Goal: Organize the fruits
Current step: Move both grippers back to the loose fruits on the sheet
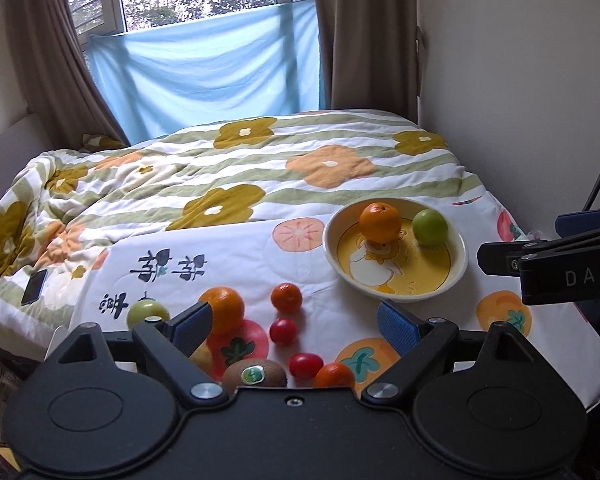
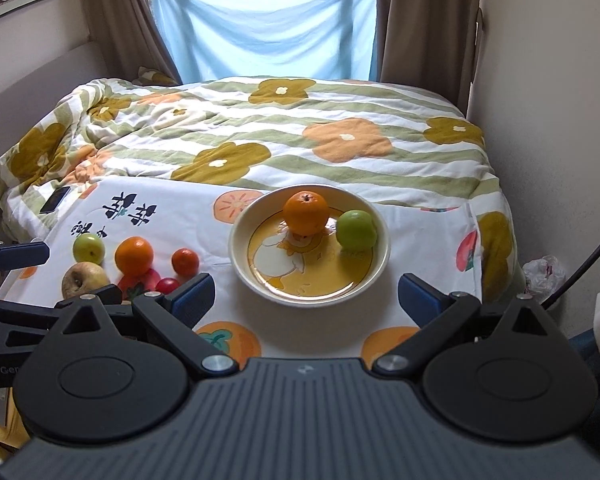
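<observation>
A cream bowl with a yellow duck picture (image 1: 452,276) (image 2: 240,264) sits on a white printed cloth. It holds an orange (image 1: 380,219) (image 2: 305,208) and a green apple (image 1: 429,227) (image 2: 357,230). Loose fruit lies left of it: an orange (image 1: 225,309) (image 2: 134,255), a small tangerine (image 1: 286,297) (image 2: 185,261), a green apple (image 1: 146,312) (image 2: 88,247), red tomatoes (image 1: 283,331), a kiwi (image 1: 254,374) and a brownish pear (image 2: 82,280). My left gripper (image 1: 296,326) is open above the loose fruit. My right gripper (image 2: 306,296) is open, empty, just before the bowl.
The cloth lies on a bed with a flowered quilt (image 2: 300,132). A dark phone (image 1: 34,286) (image 2: 55,199) lies on the quilt at left. A wall runs along the right side, with a black cable (image 2: 592,256). A window with blue fabric and curtains is behind.
</observation>
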A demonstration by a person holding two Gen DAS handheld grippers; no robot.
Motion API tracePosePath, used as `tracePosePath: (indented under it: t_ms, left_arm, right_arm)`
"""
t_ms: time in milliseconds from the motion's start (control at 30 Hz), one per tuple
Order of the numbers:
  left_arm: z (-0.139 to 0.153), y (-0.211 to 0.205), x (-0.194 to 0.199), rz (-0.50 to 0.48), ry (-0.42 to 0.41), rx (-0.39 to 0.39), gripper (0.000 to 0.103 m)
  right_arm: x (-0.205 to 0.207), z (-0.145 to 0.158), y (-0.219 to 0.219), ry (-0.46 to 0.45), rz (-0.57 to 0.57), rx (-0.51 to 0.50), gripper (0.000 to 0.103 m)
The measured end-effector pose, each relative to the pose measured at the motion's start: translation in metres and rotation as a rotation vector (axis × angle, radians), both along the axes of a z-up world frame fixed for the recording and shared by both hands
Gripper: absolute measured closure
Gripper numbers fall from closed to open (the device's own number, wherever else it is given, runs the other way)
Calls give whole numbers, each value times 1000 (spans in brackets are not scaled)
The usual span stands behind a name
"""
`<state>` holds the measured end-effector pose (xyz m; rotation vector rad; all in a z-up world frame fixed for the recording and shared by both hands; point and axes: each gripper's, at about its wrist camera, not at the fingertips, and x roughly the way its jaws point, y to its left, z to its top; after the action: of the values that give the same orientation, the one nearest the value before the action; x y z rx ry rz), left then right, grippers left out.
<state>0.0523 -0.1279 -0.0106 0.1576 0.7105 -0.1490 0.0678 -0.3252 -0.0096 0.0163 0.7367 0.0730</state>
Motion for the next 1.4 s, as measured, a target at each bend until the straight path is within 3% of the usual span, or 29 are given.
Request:
tracePosePath:
  t_ms: [267, 467, 833, 1100, 1400]
  left_arm:
    - [-15, 55, -12, 67, 15, 14, 11]
    - [-38, 98, -3, 61, 40, 32, 11]
    - [-88, 140, 28, -115, 62, 108, 11]
    - [-112, 136, 47, -270, 52, 150, 11]
    - [-123, 128, 63, -351, 40, 181, 14]
  right_arm:
    - [-17, -15, 51, 10, 45, 39, 0]
    - [-18, -38, 89, 22, 33, 68, 0]
    - [-15, -90, 146, 61, -61, 160, 0]
    - [-5, -109, 163, 79, -131, 189, 0]
    - [6, -120, 172, 97, -179, 224, 0]
